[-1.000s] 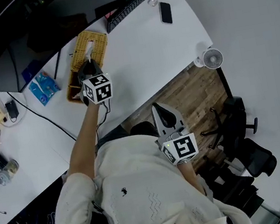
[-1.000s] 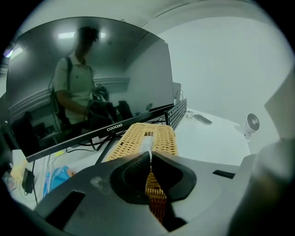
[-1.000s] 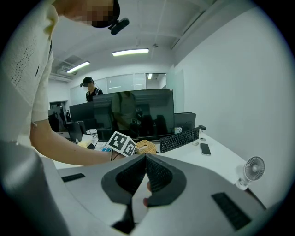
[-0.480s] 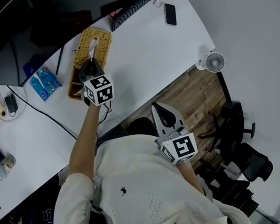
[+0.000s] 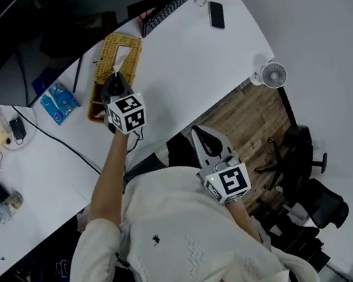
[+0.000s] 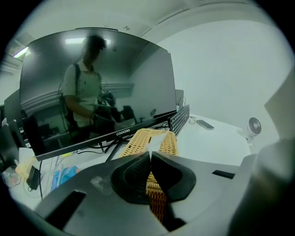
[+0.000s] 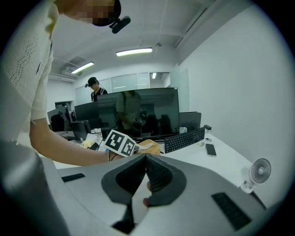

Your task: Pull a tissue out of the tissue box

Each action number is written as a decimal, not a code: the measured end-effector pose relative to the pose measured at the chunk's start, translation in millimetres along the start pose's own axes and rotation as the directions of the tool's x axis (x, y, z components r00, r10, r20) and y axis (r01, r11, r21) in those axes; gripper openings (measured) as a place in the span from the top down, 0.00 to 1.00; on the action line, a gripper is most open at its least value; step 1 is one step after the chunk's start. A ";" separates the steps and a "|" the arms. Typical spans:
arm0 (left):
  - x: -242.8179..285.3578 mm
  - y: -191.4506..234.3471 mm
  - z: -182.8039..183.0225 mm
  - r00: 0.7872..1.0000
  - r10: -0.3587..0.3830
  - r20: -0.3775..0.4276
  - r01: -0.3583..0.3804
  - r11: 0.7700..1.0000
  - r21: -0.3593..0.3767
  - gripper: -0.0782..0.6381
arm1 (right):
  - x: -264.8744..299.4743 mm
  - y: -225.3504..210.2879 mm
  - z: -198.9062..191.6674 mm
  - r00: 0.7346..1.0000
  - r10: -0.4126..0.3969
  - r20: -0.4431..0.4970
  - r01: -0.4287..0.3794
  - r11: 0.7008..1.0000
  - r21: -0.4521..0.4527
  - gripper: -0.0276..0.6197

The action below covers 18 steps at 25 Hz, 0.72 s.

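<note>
A woven yellow tissue box (image 5: 122, 51) lies on the white desk (image 5: 182, 55) in front of the monitor, with a white tissue (image 5: 117, 64) standing up out of its slot. My left gripper (image 5: 115, 80) reaches over the near end of the box. In the left gripper view its jaws are shut (image 6: 150, 156) on the tip of the tissue (image 6: 150, 146), with the box (image 6: 138, 138) just beyond. My right gripper (image 5: 204, 137) hangs off the desk's front edge near the person's chest. Its jaws are shut (image 7: 145, 157) with nothing between them.
A black keyboard (image 5: 173, 2) and a phone (image 5: 216, 14) lie at the desk's far right. A small white fan (image 5: 273, 75) stands at the right edge. A blue pack (image 5: 58, 103) and cables lie to the left. An office chair (image 5: 308, 168) stands on the floor.
The left gripper has crept a little closer onto the tissue at the box's slot. The right gripper stays where it was.
</note>
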<state>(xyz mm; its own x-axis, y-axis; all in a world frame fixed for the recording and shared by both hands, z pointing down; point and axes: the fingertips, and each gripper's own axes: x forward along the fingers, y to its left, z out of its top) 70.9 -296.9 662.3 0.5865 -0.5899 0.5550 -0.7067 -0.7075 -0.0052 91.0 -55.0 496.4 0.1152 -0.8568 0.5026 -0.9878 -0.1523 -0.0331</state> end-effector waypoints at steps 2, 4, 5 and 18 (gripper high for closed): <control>-1.9 0.4 -0.9 1.000 0.007 -0.002 -0.007 1.000 0.000 0.87 | 0.6 -0.4 0.1 1.000 0.012 0.003 -0.012 1.000 -0.002 0.96; -3.1 0.7 -1.9 1.000 0.017 -0.004 -0.017 1.000 0.001 0.87 | 2.3 -1.2 1.2 1.000 0.026 0.007 -0.026 1.000 -0.007 0.96; -3.8 0.7 -2.2 1.000 0.023 -0.005 -0.023 1.000 0.001 0.87 | 3.4 -1.6 2.0 0.999 0.036 0.008 -0.036 0.999 -0.010 0.96; -15.5 -2.4 1.0 0.996 0.089 -0.012 -0.089 0.996 -0.002 0.87 | 15.7 -20.3 12.2 0.989 0.141 0.031 -0.140 0.989 -0.044 0.96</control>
<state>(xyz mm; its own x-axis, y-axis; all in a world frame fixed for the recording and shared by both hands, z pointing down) 63.9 -286.5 652.9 0.5165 -0.6456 0.5624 -0.7567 -0.6516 -0.0530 114.1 -71.4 494.4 -0.0224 -0.8846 0.4658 -0.9979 -0.0088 -0.0647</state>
